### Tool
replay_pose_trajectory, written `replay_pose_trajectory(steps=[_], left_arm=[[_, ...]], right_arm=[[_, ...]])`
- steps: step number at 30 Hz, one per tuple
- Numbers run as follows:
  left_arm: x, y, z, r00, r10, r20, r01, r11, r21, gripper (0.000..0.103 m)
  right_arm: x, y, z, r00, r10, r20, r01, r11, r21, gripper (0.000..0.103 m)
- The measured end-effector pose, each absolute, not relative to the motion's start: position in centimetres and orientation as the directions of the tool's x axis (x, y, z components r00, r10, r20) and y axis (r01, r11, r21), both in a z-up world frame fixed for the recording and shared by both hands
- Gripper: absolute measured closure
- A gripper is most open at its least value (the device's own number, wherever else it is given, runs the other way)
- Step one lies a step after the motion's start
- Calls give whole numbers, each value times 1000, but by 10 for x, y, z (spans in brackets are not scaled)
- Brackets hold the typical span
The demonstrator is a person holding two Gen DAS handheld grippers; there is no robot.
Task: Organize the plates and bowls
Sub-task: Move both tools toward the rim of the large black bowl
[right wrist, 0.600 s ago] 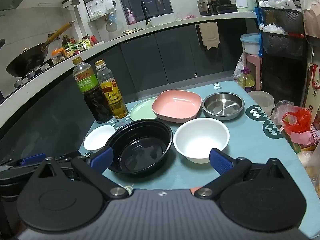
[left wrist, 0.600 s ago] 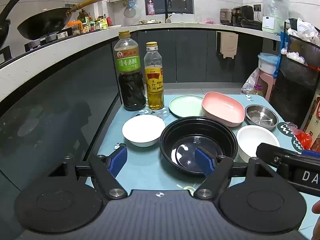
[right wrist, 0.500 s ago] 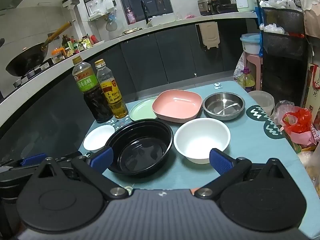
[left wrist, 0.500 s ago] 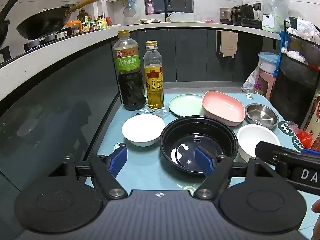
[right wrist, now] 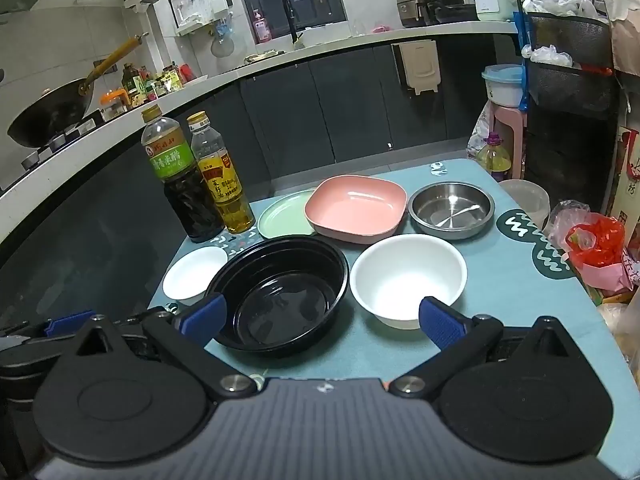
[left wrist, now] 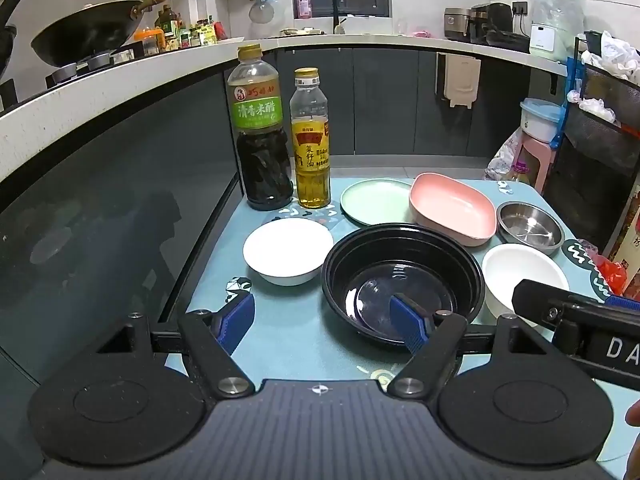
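Note:
On the blue table a large black bowl [left wrist: 400, 268] [right wrist: 280, 292] sits in front, with a small white bowl [left wrist: 287, 250] [right wrist: 195, 274] to its left and a deeper white bowl [left wrist: 520, 276] [right wrist: 408, 280] to its right. Behind them stand a green plate [left wrist: 374, 202] [right wrist: 282, 216], a pink square dish [left wrist: 454, 210] [right wrist: 354, 208] and a steel bowl [left wrist: 530, 228] [right wrist: 450, 210]. My left gripper [left wrist: 324, 322] is open and empty, near the black bowl's front rim. My right gripper [right wrist: 320, 318] is open and empty, spanning the black and white bowls' front edges.
A dark vinegar bottle [left wrist: 260, 132] [right wrist: 180, 176] and an oil bottle [left wrist: 310, 140] [right wrist: 220, 172] stand at the table's back left. A red plastic bag [right wrist: 596, 244] and a clear cup [right wrist: 524, 200] lie on the right. A dark cabinet wall [left wrist: 120, 200] borders the table's left.
Both grippers have barely drifted; the dishes stand as before.

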State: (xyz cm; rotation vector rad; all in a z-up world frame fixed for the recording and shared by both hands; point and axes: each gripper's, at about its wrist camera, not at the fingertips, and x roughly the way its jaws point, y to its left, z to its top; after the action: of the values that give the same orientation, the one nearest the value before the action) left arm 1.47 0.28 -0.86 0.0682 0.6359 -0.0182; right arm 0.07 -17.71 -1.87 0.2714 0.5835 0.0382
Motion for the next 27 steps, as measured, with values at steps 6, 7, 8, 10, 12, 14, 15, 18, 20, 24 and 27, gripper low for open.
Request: replay_pose_trajectory(steps=[6,7,8,10,12,14,15,18,20,24,27], left_arm=[[15,4,-13,800,4,-600,33,998,51,31],[15,4,-14,799,3,-601,33,998,49,31],[15,4,-14,798,3,-602,32,998,47,31],[15,5,-15,797,1,-604,31,999,43,31],[15,6,-16,795,1,-607,29,999,40,31],[15,6,-18,793,3,-609,27,999,40,31],[15,6,-18,793,4,-610,26,999,40,31],[16,6,-20,790,4,-613,25,999,39,31],[17,6,-21,788,5,-615,25,999,40,31],[19,7,-22,785,5,-620,25,999,39,31],[20,7,-23,782,4,-624,26,999,39,31]], right_arm=[[2,-172,-20,828,108,-550,47,964,261,12],[2,-172,-21,827,107,-552,49,964,261,12],[2,-172,-22,826,107,-553,50,964,261,12],[3,-172,-22,825,105,-555,52,964,260,12],[3,-172,-22,825,107,-556,51,964,261,12],[3,-172,-23,823,109,-558,51,964,262,12],[4,-172,-23,822,109,-560,51,963,263,12],[5,-171,-25,820,108,-562,55,963,264,12],[4,-170,-26,820,106,-562,56,963,263,12],[5,-169,-28,820,109,-562,54,963,266,12],[6,-169,-30,818,114,-564,51,962,269,12]])
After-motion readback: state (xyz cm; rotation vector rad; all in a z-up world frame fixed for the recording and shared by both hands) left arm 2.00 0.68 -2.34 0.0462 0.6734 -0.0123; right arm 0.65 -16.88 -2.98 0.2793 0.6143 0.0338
